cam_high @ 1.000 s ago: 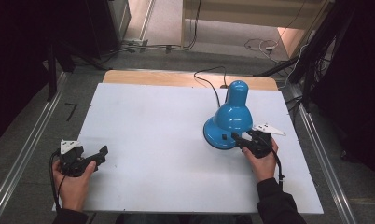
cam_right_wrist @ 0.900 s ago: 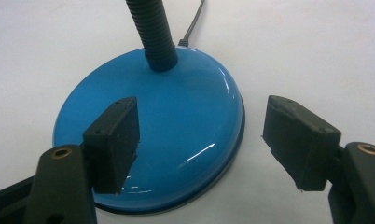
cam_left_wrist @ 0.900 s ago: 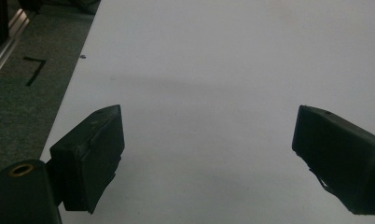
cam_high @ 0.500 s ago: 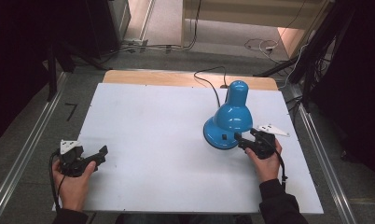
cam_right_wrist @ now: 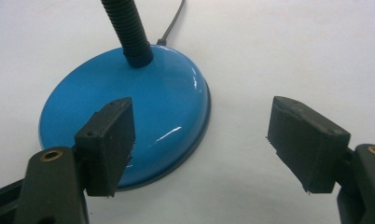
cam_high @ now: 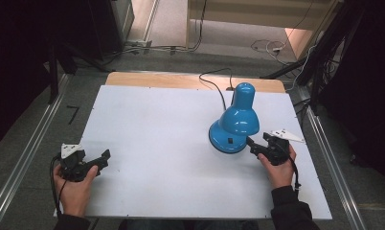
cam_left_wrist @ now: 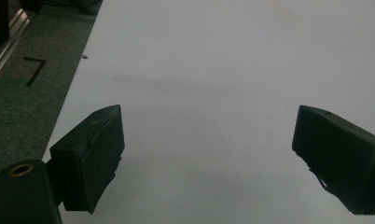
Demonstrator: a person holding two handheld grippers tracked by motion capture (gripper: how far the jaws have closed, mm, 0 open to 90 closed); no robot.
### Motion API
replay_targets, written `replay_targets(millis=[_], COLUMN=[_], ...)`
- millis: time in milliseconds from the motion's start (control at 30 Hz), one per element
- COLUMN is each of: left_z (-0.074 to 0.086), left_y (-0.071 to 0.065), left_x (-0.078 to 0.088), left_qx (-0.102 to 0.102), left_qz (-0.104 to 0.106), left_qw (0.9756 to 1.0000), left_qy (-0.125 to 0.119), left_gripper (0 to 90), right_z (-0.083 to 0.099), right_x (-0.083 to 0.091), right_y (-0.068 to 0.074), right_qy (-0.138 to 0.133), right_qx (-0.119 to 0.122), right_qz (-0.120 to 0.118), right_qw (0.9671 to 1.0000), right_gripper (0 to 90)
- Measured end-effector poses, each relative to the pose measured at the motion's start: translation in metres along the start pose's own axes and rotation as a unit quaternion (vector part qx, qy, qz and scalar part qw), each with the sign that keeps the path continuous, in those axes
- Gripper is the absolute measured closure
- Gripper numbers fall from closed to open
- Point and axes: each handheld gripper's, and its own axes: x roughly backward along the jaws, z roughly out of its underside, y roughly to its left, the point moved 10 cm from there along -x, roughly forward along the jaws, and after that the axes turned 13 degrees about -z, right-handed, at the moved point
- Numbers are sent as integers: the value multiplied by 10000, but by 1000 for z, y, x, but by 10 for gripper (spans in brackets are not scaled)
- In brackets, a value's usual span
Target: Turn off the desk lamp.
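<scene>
- The glossy blue metal desk lamp (cam_high: 234,125) with round disc base (cam_right_wrist: 129,116) stands on the white table top (cam_high: 157,143), toward its right half; a black ribbed flexible neck (cam_right_wrist: 127,28) rises from the far part of the base, and a thin grey cord (cam_high: 214,84) runs from the lamp to the table's far edge.
- The right gripper (cam_high: 262,147) lies just beside the lamp base, on its near right side; jaws spread wide, holding nothing.
- In the right gripper view, one jaw sits over the base rim and the other over bare table beside it; contact cannot be confirmed.
- The left gripper (cam_high: 97,160) rests well apart from the lamp, far to its left; jaws spread, empty.
- Judgement: the right hand (cam_high: 277,167) is much the nearer, and the base lies directly ahead of its jaws.
</scene>
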Motion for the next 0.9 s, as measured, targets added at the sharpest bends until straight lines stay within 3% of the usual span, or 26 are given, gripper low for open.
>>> replay_targets(millis=[900], left_z=[1], left_y=[0], left_x=[0], left_qx=[-1], left_qz=[-17], left_qw=[10000], left_qy=[20], left_gripper=[102], right_z=[9], right_x=[31], right_y=[-18], right_qy=[-18], right_qx=[-56], right_qz=[92], right_qw=[9999], right_gripper=[202])
